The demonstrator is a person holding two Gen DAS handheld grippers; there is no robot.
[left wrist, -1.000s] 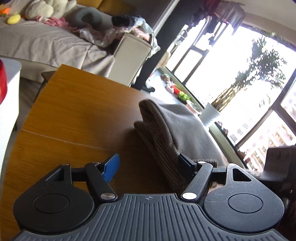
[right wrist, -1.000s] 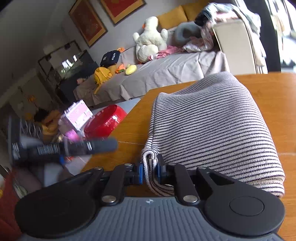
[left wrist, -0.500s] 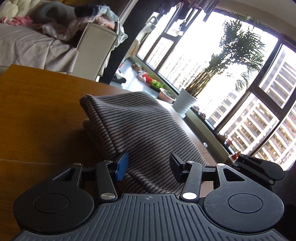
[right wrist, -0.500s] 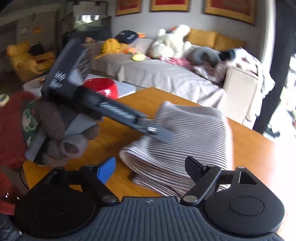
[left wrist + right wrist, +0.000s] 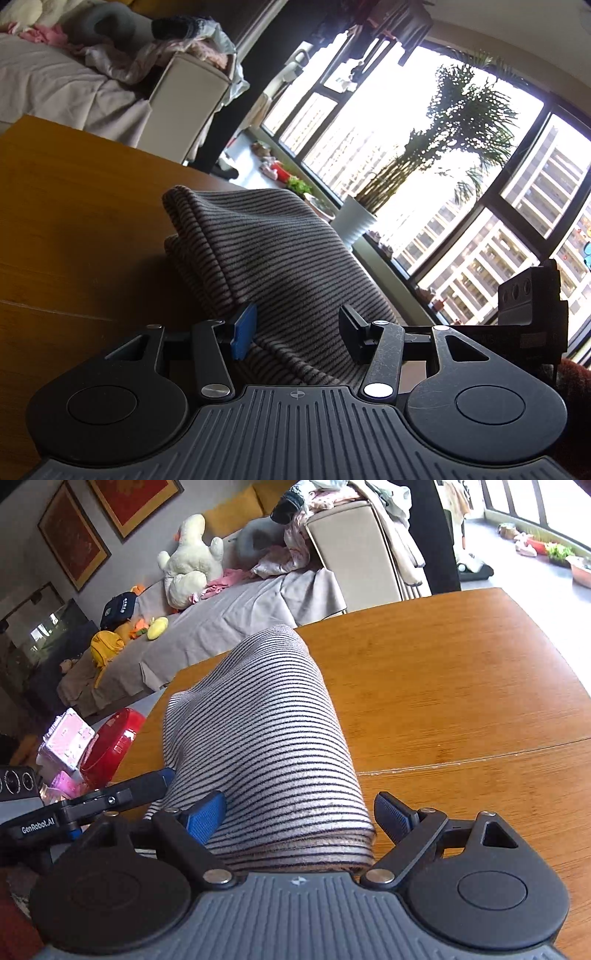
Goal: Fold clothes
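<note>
Right wrist view: one folded striped garment [image 5: 266, 738] on wooden surface [image 5: 461, 686], between closing, non-gripping right gripper [image 5: 299, 819] fingers; left gripper [image 5: 295, 328] fingers apart, straddling it.

Striped grey garment [image 5: 266, 738], folded into a thick bundle, lying on the wooden table [image 5: 461, 686].

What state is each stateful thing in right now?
Grey striped knit garment: folded into a thick bundle, lying on the wooden table.
Left gripper: open, garment between its fingers, not pinched.
Right gripper: jaws closing, astride the garment's near end, not pressing it.
</note>
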